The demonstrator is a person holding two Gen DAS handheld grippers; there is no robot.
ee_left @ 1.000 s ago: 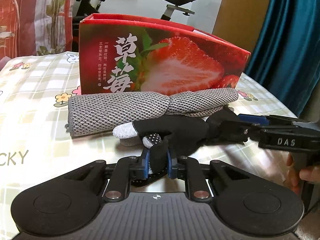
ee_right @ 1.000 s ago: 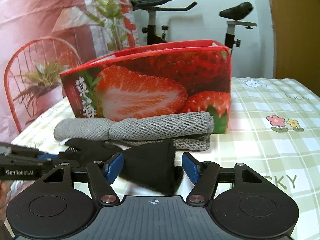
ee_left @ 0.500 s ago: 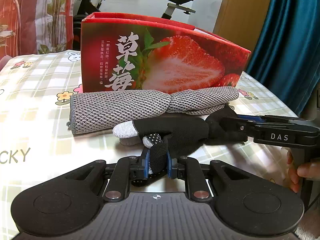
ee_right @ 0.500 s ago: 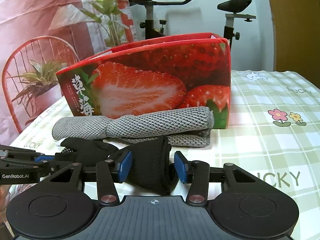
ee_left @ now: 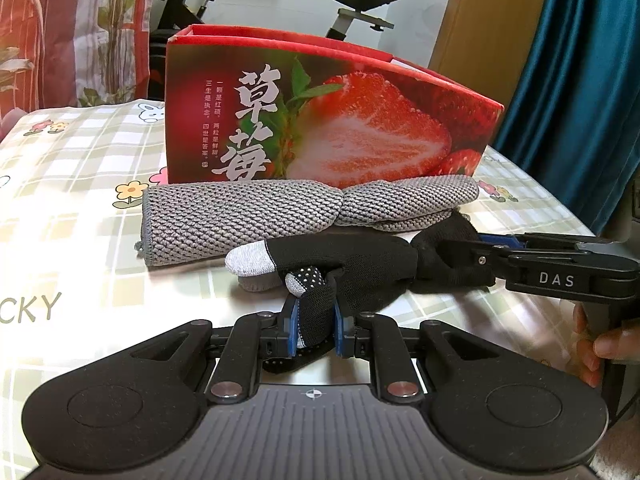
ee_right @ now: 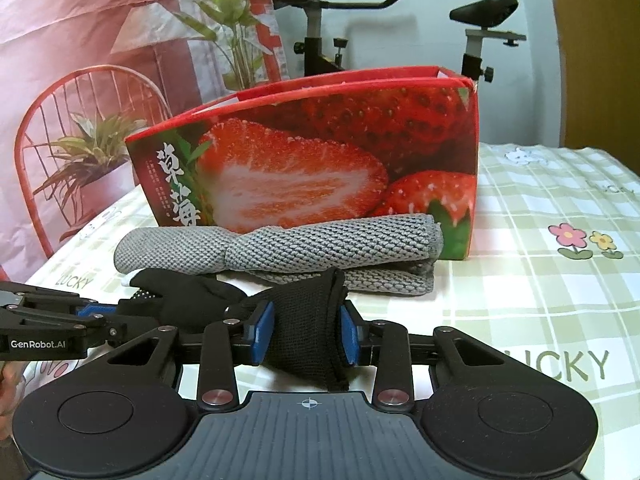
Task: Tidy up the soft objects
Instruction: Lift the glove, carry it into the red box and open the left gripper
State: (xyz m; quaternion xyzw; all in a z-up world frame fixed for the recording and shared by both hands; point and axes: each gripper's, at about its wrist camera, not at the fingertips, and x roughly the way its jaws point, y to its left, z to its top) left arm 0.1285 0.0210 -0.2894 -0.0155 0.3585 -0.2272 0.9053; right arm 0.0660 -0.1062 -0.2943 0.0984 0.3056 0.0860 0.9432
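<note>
The black glove (ee_left: 360, 264) lies on the checked tablecloth (ee_left: 72, 208), just in front of the grey towel (ee_left: 248, 216) and strawberry box (ee_left: 320, 120). Left gripper (ee_left: 314, 326) pinches its fingers — right gripper (ee_right: 306, 334) has just squeezed onto its cuff.

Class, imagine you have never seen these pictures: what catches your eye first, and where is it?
The red strawberry box stands at the back of the checked tablecloth. A rolled grey towel lies before it. Nearest, a black glove is pinched by the left tool and right tool.
</note>
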